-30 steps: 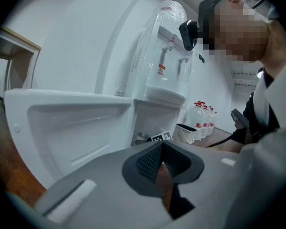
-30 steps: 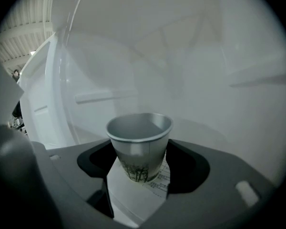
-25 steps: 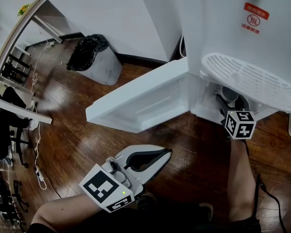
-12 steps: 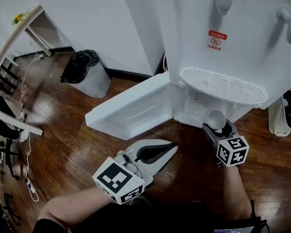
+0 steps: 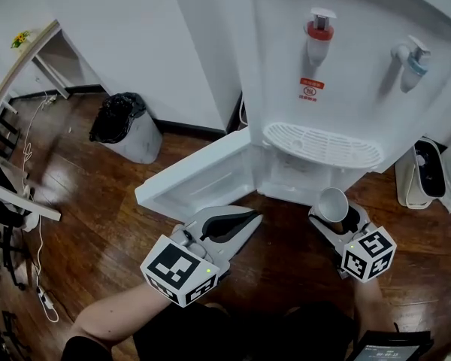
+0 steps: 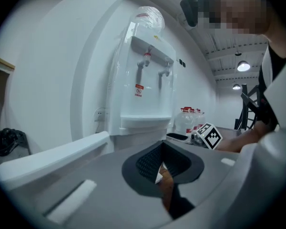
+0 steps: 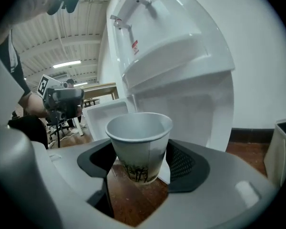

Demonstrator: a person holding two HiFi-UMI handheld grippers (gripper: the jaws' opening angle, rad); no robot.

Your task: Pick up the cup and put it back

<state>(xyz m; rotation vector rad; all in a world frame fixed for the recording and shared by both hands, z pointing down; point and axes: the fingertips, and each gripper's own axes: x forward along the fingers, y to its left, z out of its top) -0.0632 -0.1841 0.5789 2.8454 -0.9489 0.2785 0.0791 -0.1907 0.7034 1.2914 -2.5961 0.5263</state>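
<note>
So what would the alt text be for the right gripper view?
A white paper cup with a tree print stands upright, clamped between the jaws of the right gripper. Behind it are a white water dispenser and a wooden floor.

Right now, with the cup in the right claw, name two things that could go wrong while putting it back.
1. The right claw grips the paper cup low on its wall; squeezing harder may crush it, loosening may drop it.
2. The drip tray overhangs the open cabinet, so the cup's rim could catch it going in.
</note>
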